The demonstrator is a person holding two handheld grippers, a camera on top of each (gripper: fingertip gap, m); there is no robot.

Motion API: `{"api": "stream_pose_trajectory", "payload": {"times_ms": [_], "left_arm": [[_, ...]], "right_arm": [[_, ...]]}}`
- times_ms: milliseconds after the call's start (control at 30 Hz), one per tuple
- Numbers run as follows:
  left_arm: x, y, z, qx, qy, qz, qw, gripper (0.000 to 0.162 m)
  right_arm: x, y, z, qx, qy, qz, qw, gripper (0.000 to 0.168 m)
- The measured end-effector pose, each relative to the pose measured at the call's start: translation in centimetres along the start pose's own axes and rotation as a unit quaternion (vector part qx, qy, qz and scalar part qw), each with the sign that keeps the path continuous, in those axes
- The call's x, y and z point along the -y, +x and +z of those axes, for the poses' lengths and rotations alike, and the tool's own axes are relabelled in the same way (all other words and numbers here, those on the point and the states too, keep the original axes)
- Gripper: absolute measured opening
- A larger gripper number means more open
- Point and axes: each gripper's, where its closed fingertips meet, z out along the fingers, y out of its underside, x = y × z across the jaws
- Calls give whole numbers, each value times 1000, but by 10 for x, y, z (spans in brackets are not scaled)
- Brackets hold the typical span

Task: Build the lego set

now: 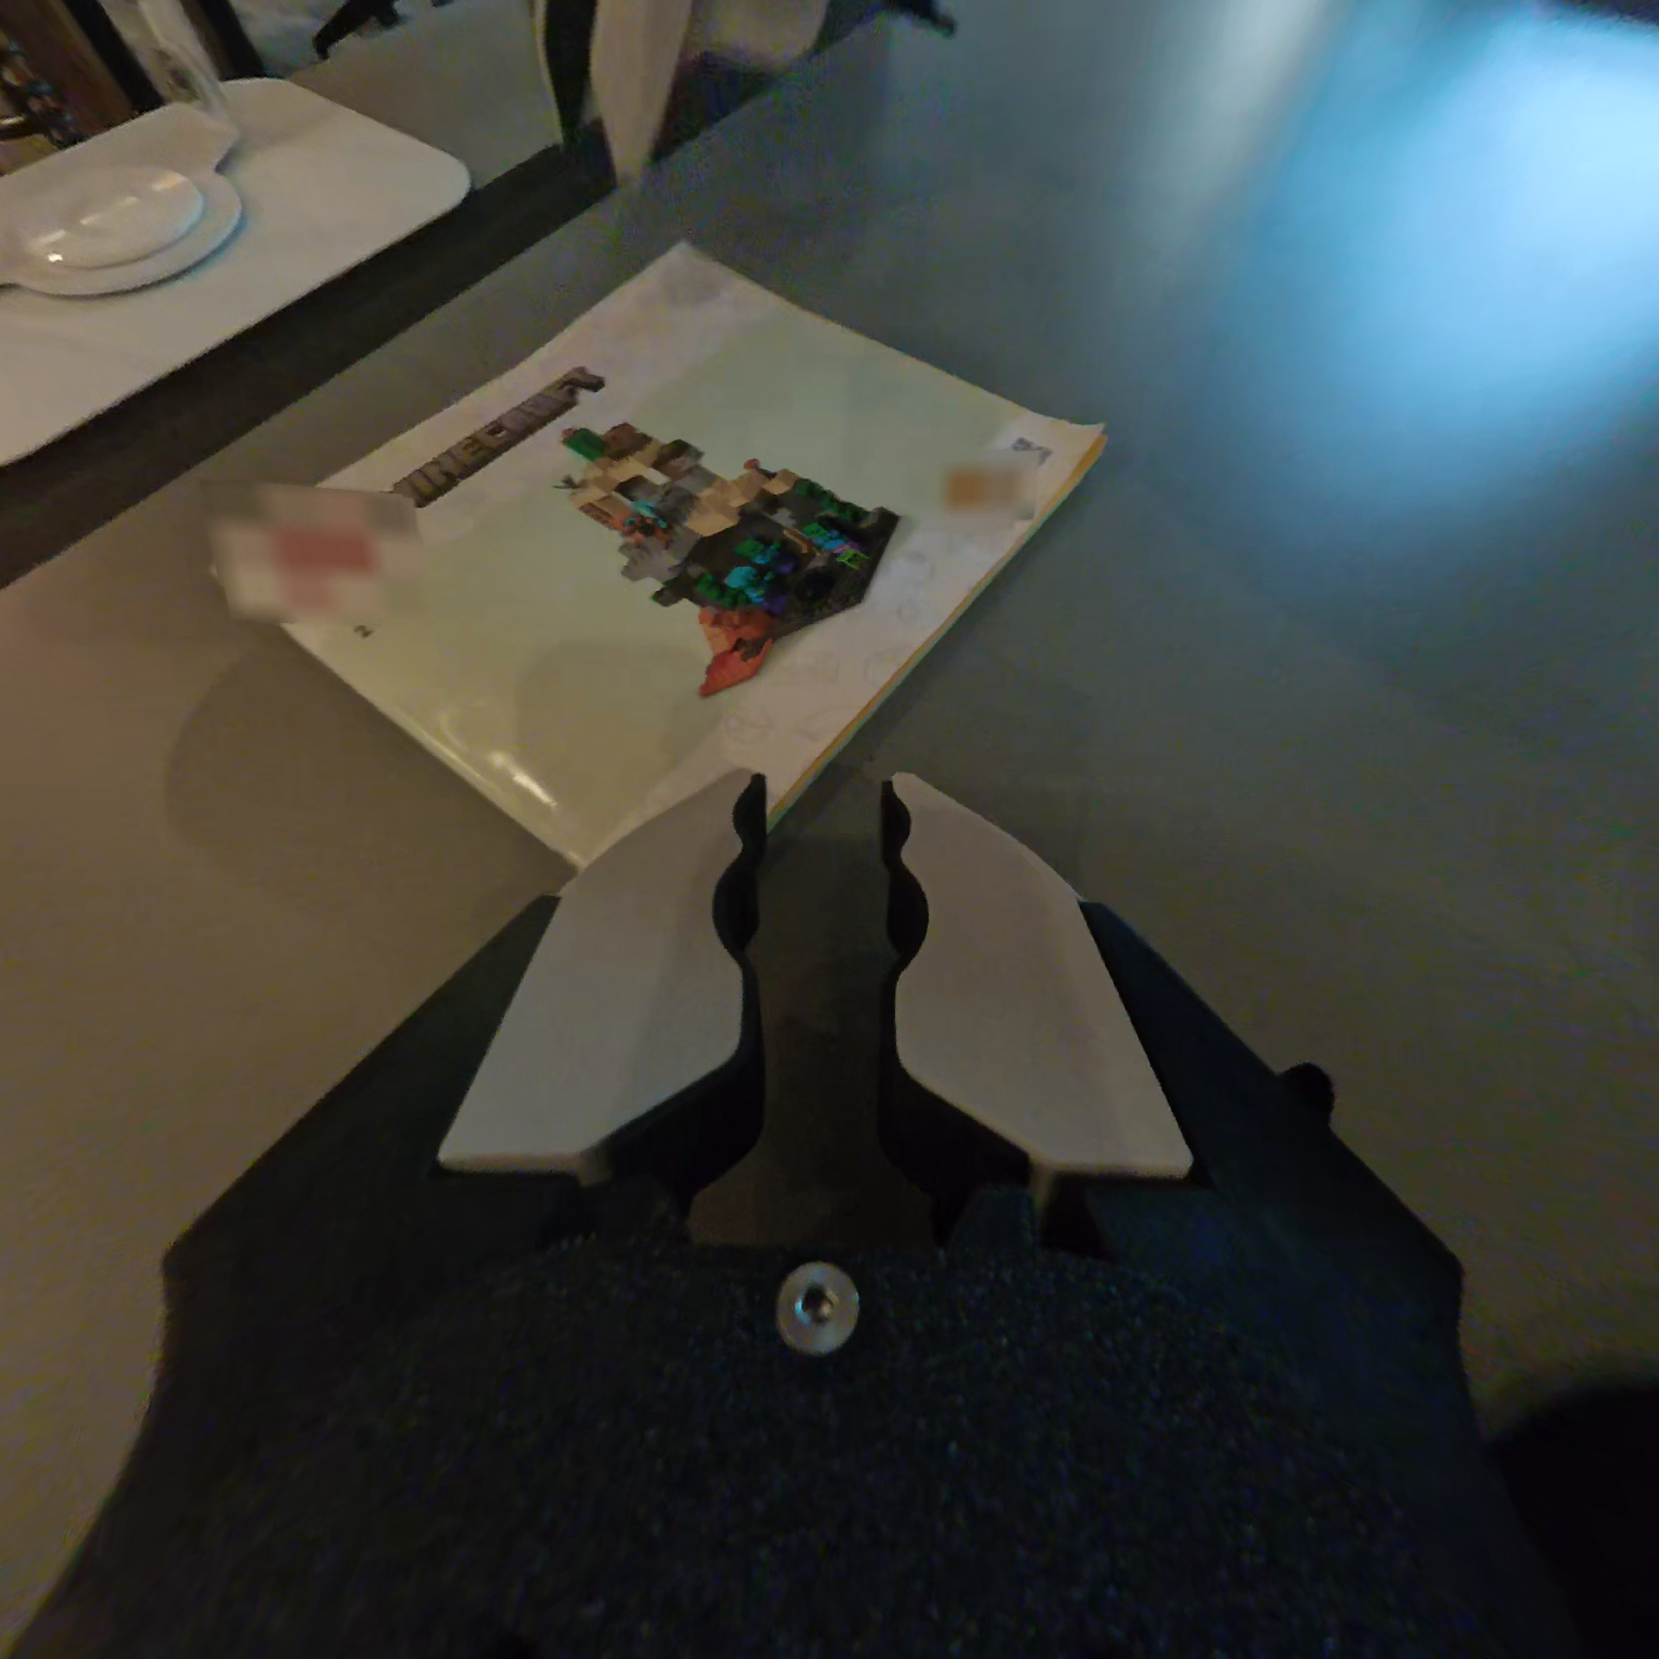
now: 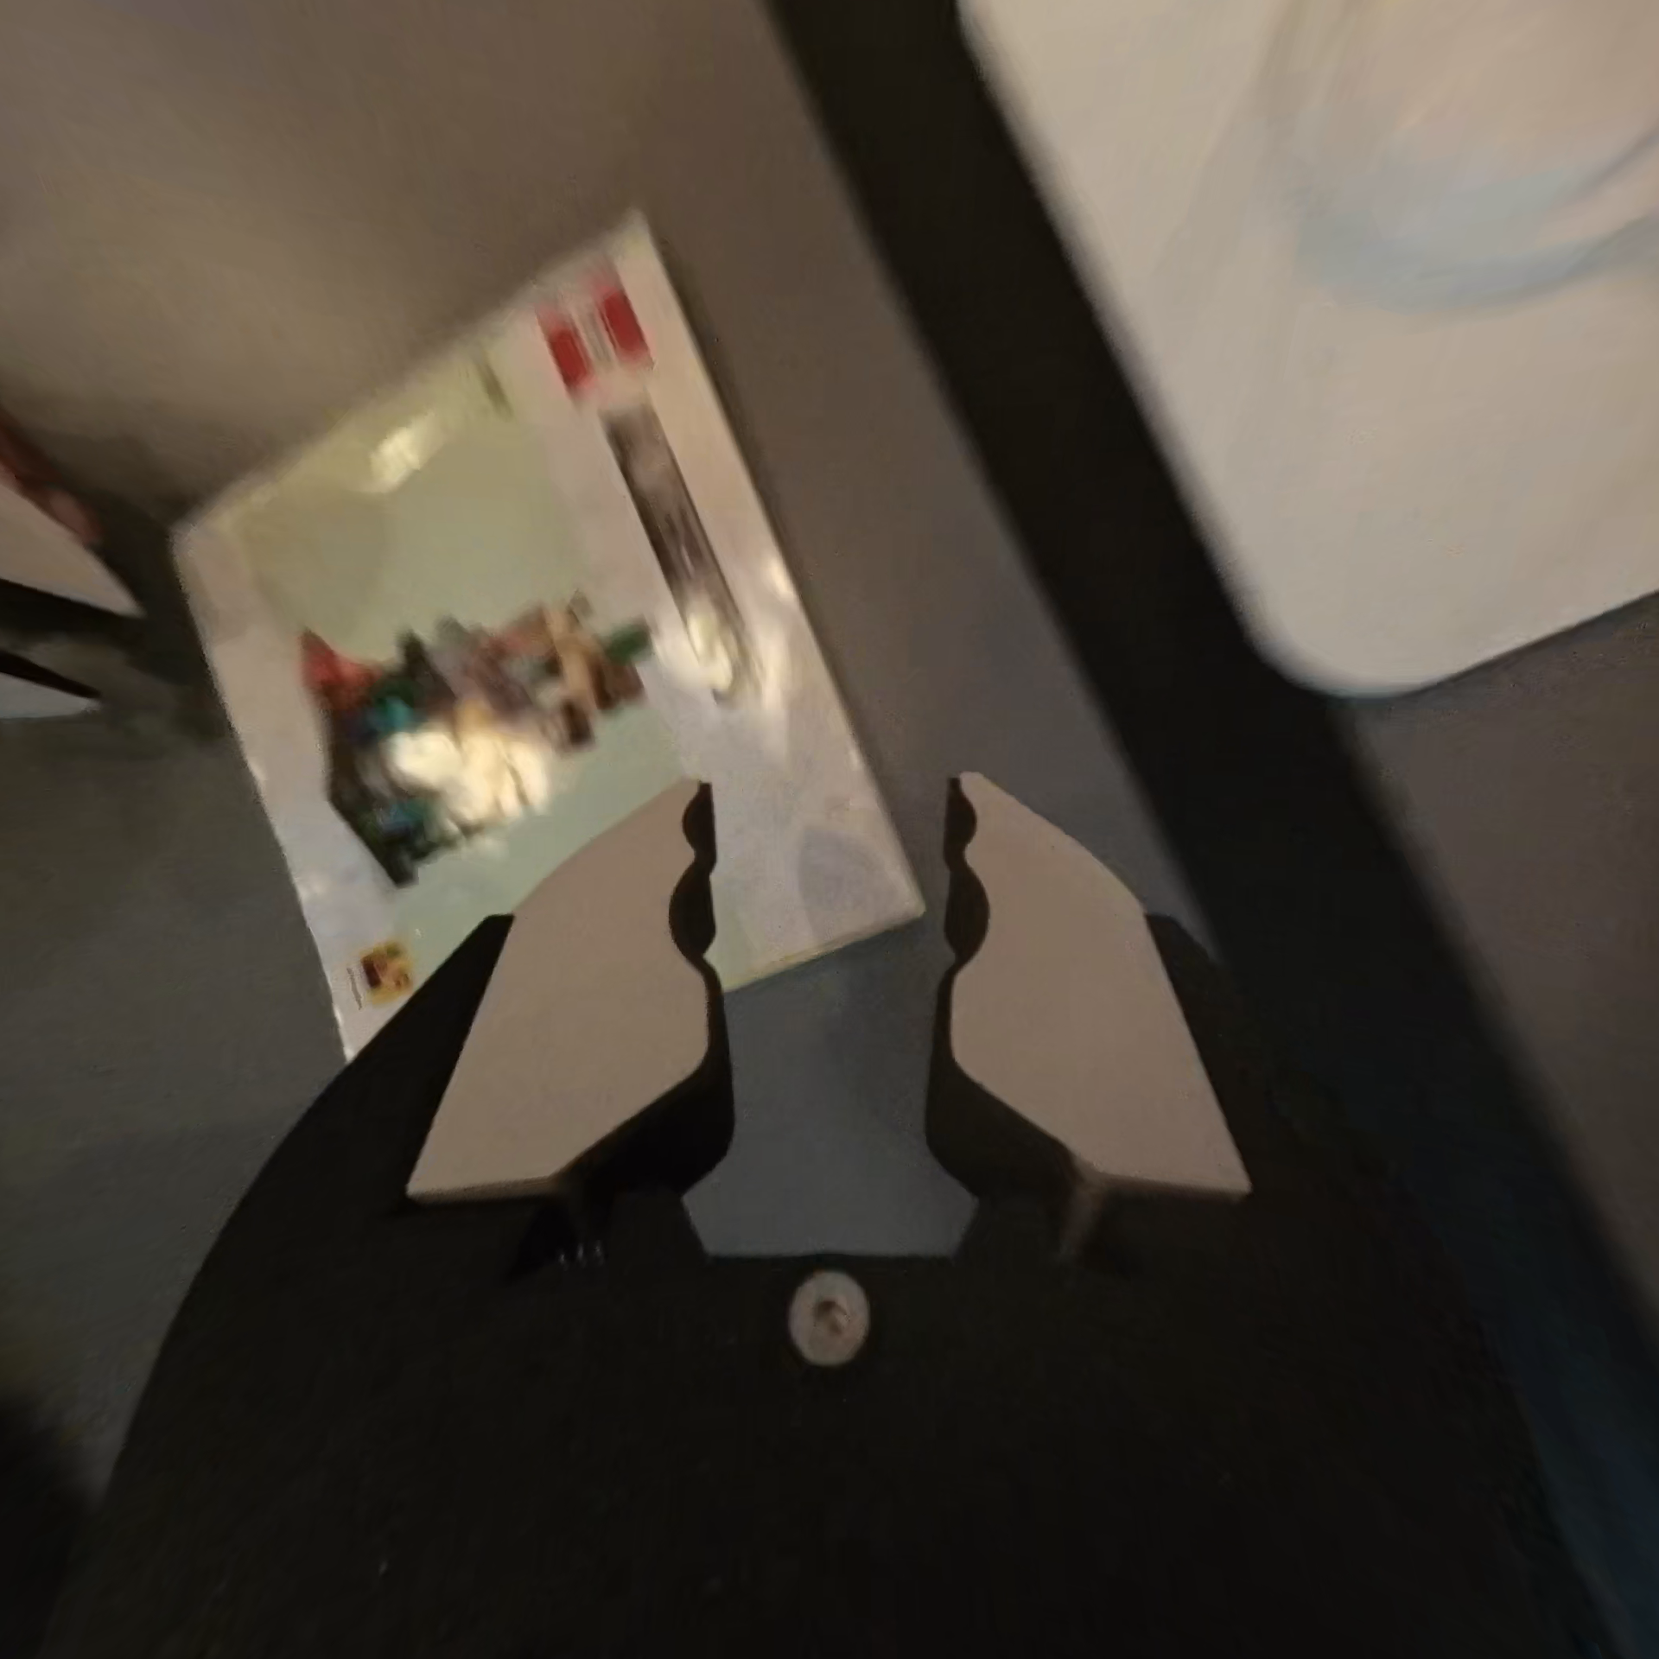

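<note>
Building has not begun, by my judgement: no bricks show, only the closed instruction booklet point(image 1: 682, 557) flat on the surface point(image 1: 1257, 718), just ahead of the left claw point(image 1: 824, 790). Both the left and the right claw point(image 2: 830, 794) gape, empty. The cover bears a printed logo, partly mosaicked.

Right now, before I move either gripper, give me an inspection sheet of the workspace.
Surface: grey tabletop, bare around the booklet.
Job's things: instruction booklet lying flat and closed; no bricks seen.
Clutter: white tray holding a white dish, beyond a dark strip.
Grippers: left gripper open, empty, at the booklet's near edge; right gripper open, empty, over its corner.
Cables: nothing seen.
Surroundings: dim, right view blurred.
</note>
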Motion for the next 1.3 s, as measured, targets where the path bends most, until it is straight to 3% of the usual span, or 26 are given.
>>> {"api": "stream_pose_trajectory", "payload": {"times_ms": [133,233,367,500,567,667,900,1067,1300], "left_arm": [[0,-6,-1,20,-9,-8,1000,23],[0,-11,-3,46,-20,-6,999,20],[3,-17,-9,80,-24,-19,996,6],[12,-24,-12,110,-17,-20,994,1],[16,-26,-12,121,-13,-13,992,0],[21,-27,-9,125,-15,-8,992,0],[18,-35,0,147,7,-14,989,0],[1,-32,0,166,-39,10,985,0],[7,-18,-5,181,-48,27,982,0]], "right_arm": [[17,-31,-38,-57,119,-90,987,49],[-6,-72,-47,-89,148,-122,977,44],[-46,-118,-47,-133,168,-102,971,37],[-73,-145,-46,-154,196,-40,968,9],[-80,-146,-47,-183,203,-22,962,0],[-81,-144,-49,-206,213,-2,955,0],[-82,-146,-35,-203,222,-82,950,0],[-97,-144,-23,-210,176,-93,957,0],[-113,-142,-16,-208,144,-76,965,0]]}}
